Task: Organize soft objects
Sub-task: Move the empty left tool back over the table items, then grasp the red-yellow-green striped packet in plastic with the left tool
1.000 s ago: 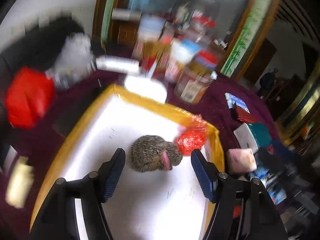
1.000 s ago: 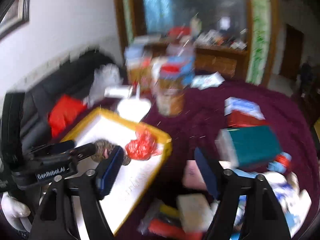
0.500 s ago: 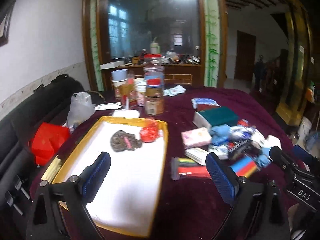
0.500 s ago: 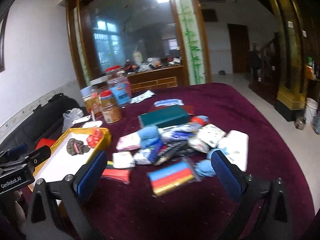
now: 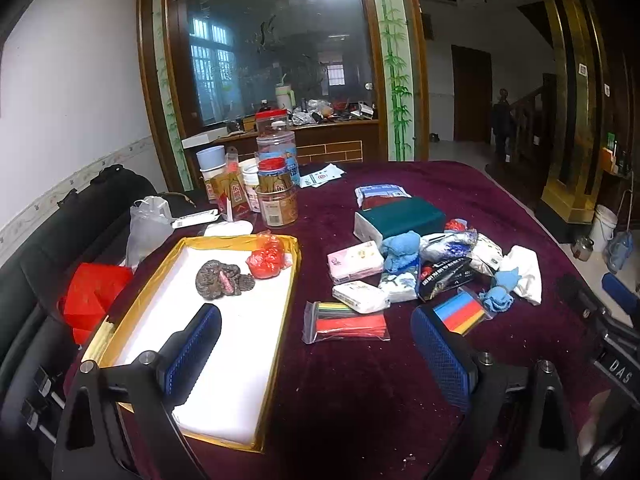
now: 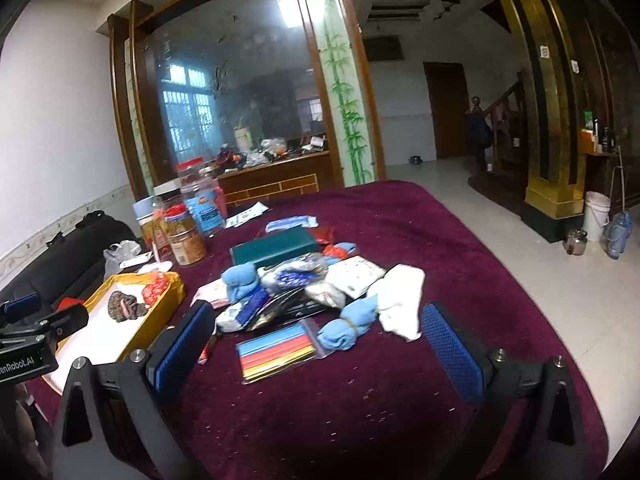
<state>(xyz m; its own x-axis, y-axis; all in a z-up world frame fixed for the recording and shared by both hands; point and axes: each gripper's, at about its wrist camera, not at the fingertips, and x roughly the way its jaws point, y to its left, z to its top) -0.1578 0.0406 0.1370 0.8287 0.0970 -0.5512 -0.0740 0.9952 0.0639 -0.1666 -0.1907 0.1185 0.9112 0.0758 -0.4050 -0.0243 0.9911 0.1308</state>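
A yellow-rimmed tray (image 5: 154, 276) with a white floor lies on the left of the maroon table. A brown knitted bundle (image 5: 222, 280) and a red crumpled bag (image 5: 266, 260) rest at its far end. My left gripper (image 5: 314, 316) hovers open and empty over the tray's near corner. My right gripper (image 6: 316, 312) is open and empty, facing a heap of soft things: two blue rolled socks (image 6: 240, 280) (image 6: 348, 326), a white cloth (image 6: 400, 300), tissue packs (image 5: 354, 266) and bags of coloured strips (image 6: 276, 346).
Jars and cups (image 5: 276, 184) stand behind the tray, with a green box (image 5: 400, 220) behind the heap. A black sofa (image 5: 60, 232) with a red bag (image 5: 90, 292) runs along the left. The table edge drops to a tiled floor (image 6: 560, 288) on the right.
Both grippers have drawn back from close over the tray to the table's near side and opened wider. The brown bundle that lay between the left fingers stays in the tray.
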